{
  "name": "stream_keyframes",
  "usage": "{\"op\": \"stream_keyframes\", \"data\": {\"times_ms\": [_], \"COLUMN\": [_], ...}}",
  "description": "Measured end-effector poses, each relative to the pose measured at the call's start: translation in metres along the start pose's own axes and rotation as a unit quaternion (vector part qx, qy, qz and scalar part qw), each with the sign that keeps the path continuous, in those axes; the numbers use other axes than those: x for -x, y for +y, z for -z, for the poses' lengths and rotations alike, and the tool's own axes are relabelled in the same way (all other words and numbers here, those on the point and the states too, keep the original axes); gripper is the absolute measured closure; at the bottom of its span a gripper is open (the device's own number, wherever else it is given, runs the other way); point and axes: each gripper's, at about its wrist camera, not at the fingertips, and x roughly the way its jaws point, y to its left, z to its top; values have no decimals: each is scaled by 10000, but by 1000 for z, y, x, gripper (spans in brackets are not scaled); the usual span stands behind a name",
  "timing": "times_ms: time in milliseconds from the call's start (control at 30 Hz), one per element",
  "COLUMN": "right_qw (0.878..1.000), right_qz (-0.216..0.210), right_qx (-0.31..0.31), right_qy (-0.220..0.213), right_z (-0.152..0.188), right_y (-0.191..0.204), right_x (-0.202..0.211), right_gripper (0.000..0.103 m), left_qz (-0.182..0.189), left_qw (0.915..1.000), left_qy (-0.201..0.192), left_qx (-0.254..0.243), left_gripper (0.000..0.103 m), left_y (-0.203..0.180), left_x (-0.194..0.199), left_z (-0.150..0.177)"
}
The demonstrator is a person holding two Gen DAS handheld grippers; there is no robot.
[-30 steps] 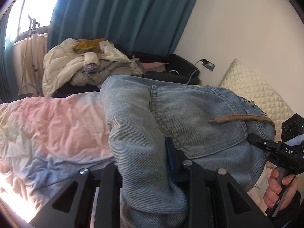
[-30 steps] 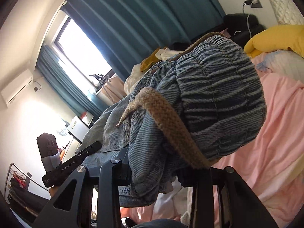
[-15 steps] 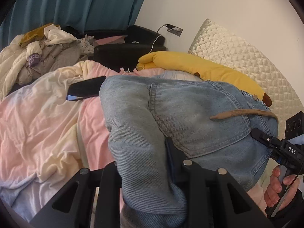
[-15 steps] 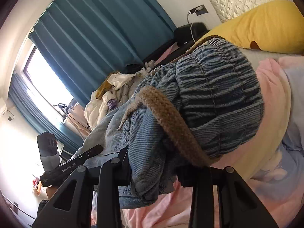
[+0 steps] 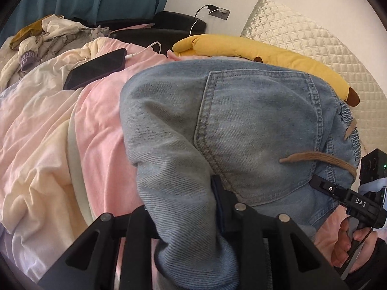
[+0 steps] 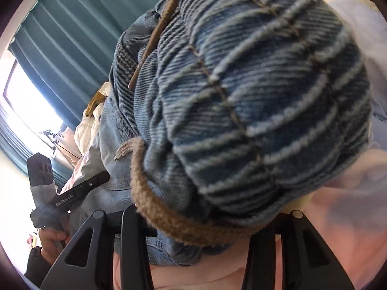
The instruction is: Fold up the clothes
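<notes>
Since a second ago both views have swung down from the curtain and window toward the bed, and a phone has come into sight on the bedding.

Left wrist view: the left tool point(image 5: 191, 220) has a thick fold of the jeans point(image 5: 241, 125) between its fingers, the jaws easing open at this moment with the denim bunched between them. The jeans hang just above the pink and cream bedding point(image 5: 48, 125), back pocket facing the camera, a brown drawstring point(image 5: 319, 159) lying across it. The phone point(image 5: 96, 68) rests on the bedding with a white cable plugged in. Behind the jeans lie a long yellow pillow point(image 5: 261, 53) and a quilted cushion point(image 5: 314, 38). The right tool point(image 5: 343, 195) and the hand point(image 5: 350, 249) gripping it show at the right edge.

Right wrist view: the right tool point(image 6: 200, 229) carries the gathered elastic waistband of the jeans point(image 6: 254, 101), its jaws opening while the cloth and the drawstring point(image 6: 164, 215) sit between them. The left tool point(image 6: 82, 191) shows at the left.
</notes>
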Motion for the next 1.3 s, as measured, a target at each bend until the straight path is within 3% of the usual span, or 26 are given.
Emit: {"op": "stream_keyframes", "data": {"times_ms": [267,533,700,800,900,1000,1300], "right_qw": [9999,9977,9958,9933,9902,9882,9828], "right_qz": [92,660,910,1085,1233,1271,1175], "right_qx": [-43,138,118,301,490,669,1100], "right_qy": [87,114,5,-260,-442,-536,-905], "right_z": [-4,-1,2,7,10,3,32], "right_y": [-1,17,41,59,82,97,163], "right_x": [6,37,56,76,99,124,163], "right_gripper": [59,49,42,31,25,24,23], "left_qz": [33,-491,-419,-583,-780,-965,-1362], "left_qw": [10000,9979,9986,9970,9943,9911,9807], "left_qy": [15,-4,-188,-433,-670,-880,-1356], "left_qx": [-10,-416,-271,-280,-265,-271,-363], "left_gripper": [69,60,44,28,22,20,18], "left_y": [-1,-17,-11,-9,-9,-12,-36], "left_x": [7,40,81,113,146,180,269], "left_z": [-1,4,11,15,17,19,39]}}
